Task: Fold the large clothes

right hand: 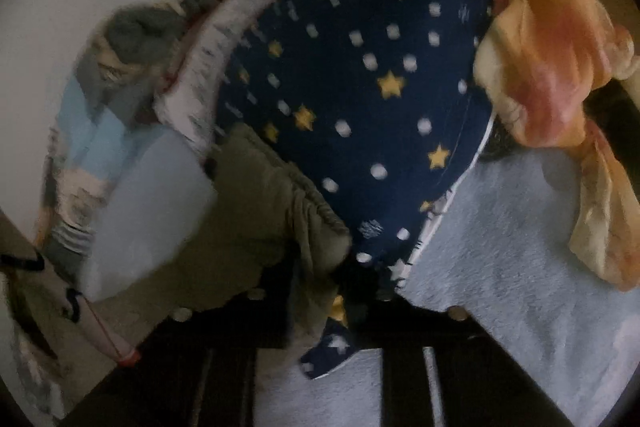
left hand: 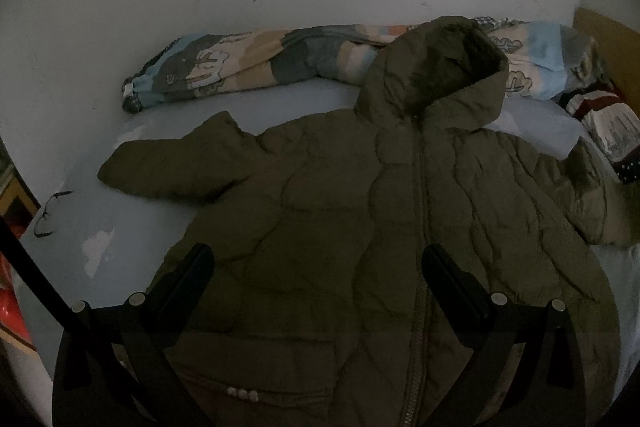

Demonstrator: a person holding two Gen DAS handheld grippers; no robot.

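Both grippers are mine: left gripper (left hand: 316, 267) hangs released over the olive jacket (left hand: 360, 227), spread flat and unfolded on the bed (left hand: 280, 95); right gripper (right hand: 320, 287) clenches the jacket's sleeve cuff (right hand: 312, 227). Every fold remains.

The left tool (left hand: 316, 267) points forward and downward, its two dark fingers (left hand: 192, 279) standing wide apart with nothing pinched between them; they hover over the jacket (left hand: 340, 195), and whether the tips touch it cannot be told. The right tool (right hand: 320, 291) also tilts downward, rolled to one side, and its view is smeared by motion blur. Its jaws stand nearly together, closed on the jacket's olive cuff, which bunches between the fingers (right hand: 276, 307). No hand, sleeve or arm of the person shows in either wrist view; only the black frames and fingers of the two tools are visible.
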